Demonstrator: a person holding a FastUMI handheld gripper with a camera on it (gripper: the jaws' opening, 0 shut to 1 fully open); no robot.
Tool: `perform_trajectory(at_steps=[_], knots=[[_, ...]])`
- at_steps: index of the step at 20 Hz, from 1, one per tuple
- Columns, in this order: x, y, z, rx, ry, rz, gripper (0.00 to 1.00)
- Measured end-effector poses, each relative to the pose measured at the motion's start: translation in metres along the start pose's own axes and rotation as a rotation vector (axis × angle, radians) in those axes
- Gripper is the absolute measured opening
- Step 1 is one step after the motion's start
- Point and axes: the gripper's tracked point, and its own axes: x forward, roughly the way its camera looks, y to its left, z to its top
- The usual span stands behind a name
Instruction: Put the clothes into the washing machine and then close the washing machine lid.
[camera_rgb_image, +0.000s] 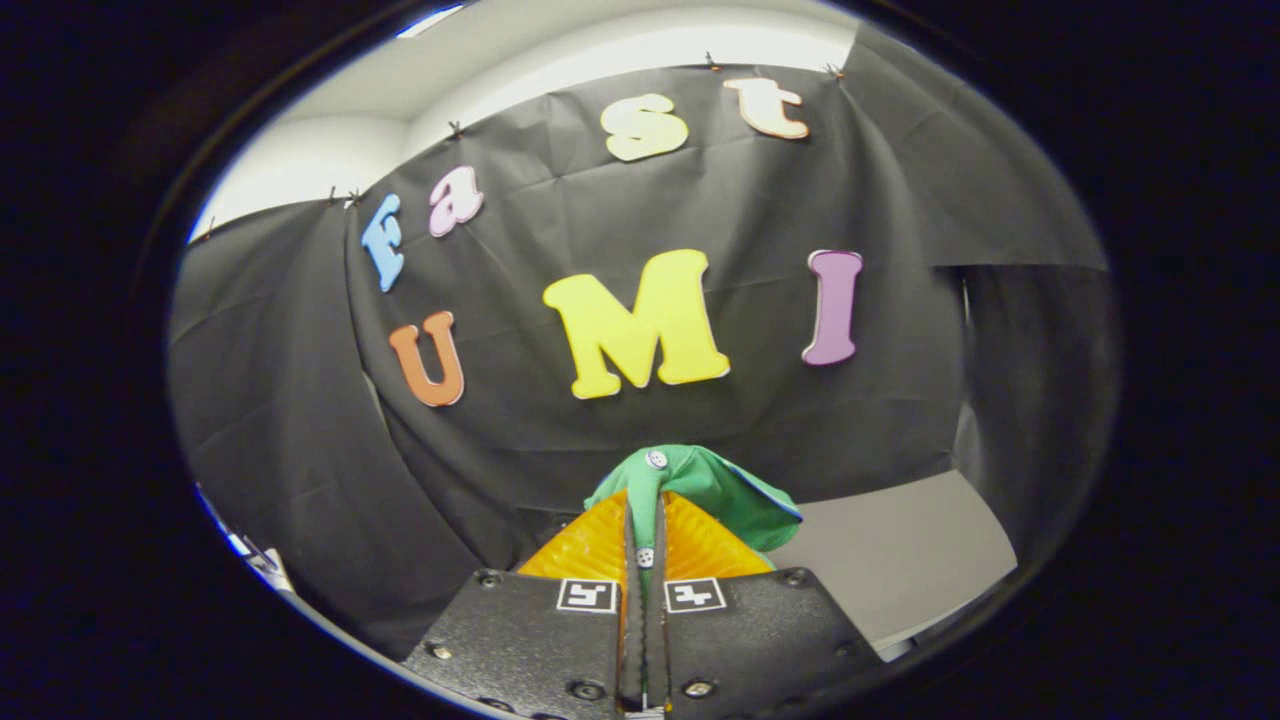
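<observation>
My gripper (645, 500) is shut on a green garment (715, 490) with small white buttons. A fold of the cloth is pinched between both fingers (590, 545) and bulges out above and to the right of the fingertips. The garment is lifted off any surface and hangs in the air in front of the black booth wall.
A grey table surface (900, 560) lies low to the right, beyond the fingers. The black cloth wall (300, 400) closes off the space ahead and to the left. A small white and blue object (250, 555) peeks in at the far lower left.
</observation>
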Motion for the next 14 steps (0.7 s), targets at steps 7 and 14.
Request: perform_trajectory(at_steps=[7,14], knots=[[0.04,0.068,-0.023,-0.031,0.054,0.073,0.04],[0.092,0.112,-0.071,-0.036,0.158,0.137,0.05]])
